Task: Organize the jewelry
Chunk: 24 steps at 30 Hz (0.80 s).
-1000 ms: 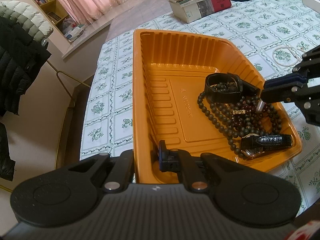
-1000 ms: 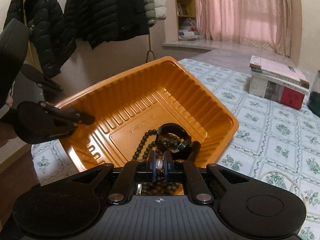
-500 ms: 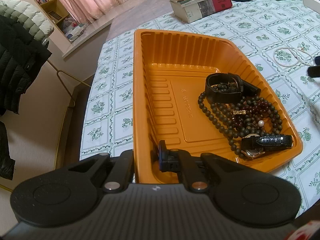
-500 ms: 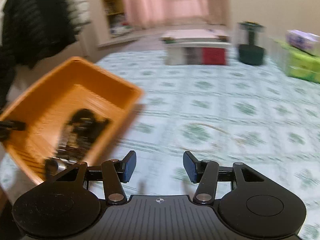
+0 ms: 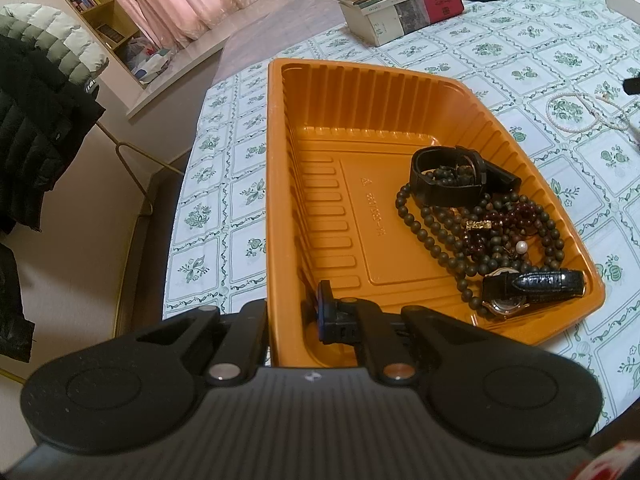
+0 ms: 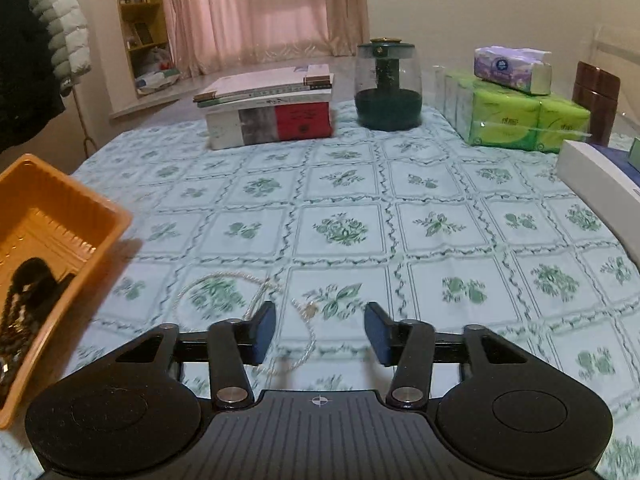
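An orange tray (image 5: 276, 200) on the flowered tablecloth holds a black band (image 5: 440, 196), dark bead strands (image 5: 436, 236), a loose pearl (image 5: 521, 246) and a black-strapped watch (image 5: 536, 283). My left gripper (image 5: 326, 316) is shut on the tray's near wall. A thin pearl necklace (image 6: 224, 280) lies on the cloth right of the tray (image 6: 60, 184). Over its near end hangs my right gripper (image 6: 320, 332), jaws apart and closing. A strand runs beneath and between the fingers, and the pads do not touch it.
At the back stand a stack of books (image 6: 268, 112), a dark glass jar (image 6: 388, 88), green tissue packs (image 6: 520, 120) and a brown flask (image 6: 596, 100). A white box (image 6: 596, 176) lies at the right. Coats (image 5: 36, 120) hang past the table's left edge.
My right gripper let go of the pearl in the tray, opened, and swung right out of the tray to above the necklace on the cloth. The left gripper and tray stayed still.
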Available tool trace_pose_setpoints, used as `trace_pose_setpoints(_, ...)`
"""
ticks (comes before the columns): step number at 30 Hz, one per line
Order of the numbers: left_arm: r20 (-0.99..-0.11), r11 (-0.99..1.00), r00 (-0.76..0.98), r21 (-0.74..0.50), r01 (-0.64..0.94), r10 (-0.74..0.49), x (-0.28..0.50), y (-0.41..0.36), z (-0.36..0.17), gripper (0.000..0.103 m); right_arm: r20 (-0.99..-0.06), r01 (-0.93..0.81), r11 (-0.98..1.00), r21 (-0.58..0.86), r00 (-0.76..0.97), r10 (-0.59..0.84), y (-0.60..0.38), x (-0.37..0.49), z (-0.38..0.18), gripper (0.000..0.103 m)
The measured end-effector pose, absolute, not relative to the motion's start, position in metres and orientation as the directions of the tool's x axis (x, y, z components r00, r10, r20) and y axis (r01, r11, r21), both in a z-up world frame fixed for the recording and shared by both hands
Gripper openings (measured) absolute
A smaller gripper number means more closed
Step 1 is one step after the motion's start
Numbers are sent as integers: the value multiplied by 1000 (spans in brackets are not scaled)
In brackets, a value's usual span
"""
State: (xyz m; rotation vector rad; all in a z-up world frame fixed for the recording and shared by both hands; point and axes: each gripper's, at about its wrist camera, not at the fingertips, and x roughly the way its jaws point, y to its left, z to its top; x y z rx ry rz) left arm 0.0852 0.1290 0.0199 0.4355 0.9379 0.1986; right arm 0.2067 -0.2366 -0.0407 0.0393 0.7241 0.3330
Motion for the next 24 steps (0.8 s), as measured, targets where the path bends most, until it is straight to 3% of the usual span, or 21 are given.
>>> trace_pose_setpoints(11,-737,895,578,445,25,350,86,129,20,6,-681,-295,947,126,668,298,-214,246,-66,20)
trace_pose_setpoints(15,-738,895,577,445,26,350,86,129,19,6,-693,-266,953,147,660,291,-215,250,-73,7)
trace_pose_setpoints(24,-737,895,578,446,26,350,86,129,19,6,-621,-256,962,100,740,261,-225,229,-42,7)
